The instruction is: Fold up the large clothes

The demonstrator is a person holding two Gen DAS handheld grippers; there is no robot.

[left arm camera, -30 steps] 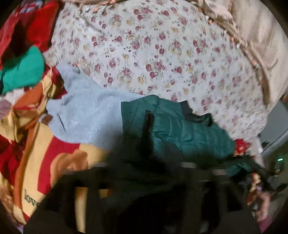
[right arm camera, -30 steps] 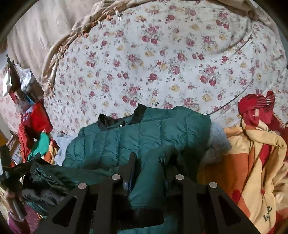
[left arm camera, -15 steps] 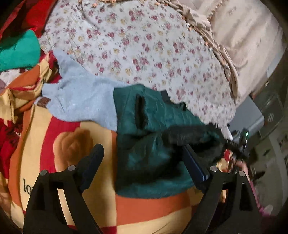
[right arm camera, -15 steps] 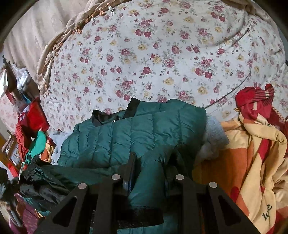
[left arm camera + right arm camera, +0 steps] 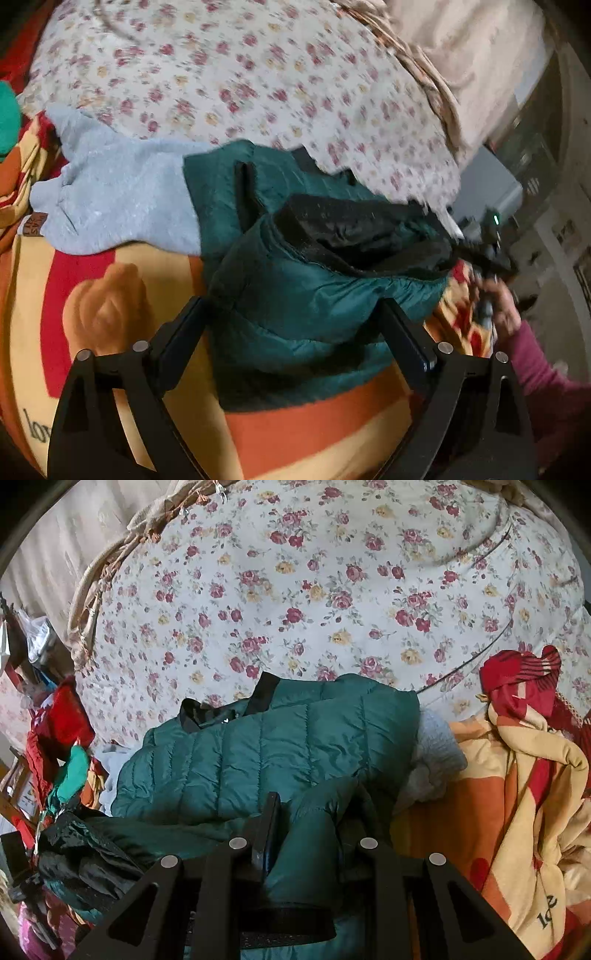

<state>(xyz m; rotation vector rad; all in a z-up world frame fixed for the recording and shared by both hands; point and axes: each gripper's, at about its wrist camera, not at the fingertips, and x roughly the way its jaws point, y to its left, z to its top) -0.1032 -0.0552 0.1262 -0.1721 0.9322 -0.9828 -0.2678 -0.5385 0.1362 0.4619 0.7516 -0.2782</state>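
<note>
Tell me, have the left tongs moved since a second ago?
Yes. The left tongs have just opened and dropped nearer the green jacket, now straddling its fold, judged against the floral sheet.

— What colour is the quilted jacket [image 5: 280, 746]?

— Dark teal green, with black trim at the collar and a black lining.

— And the bedspread [image 5: 332, 590] under it?

— White, scattered with small dark red and yellow roses.

— The blanket [image 5: 122, 295] at the bed's near edge?

— Bold blocks of cream, orange and red, with black lettering. A pale grey-blue fleece garment [image 5: 118, 199] lies on it.

— The grippers?

— Both black.
</note>
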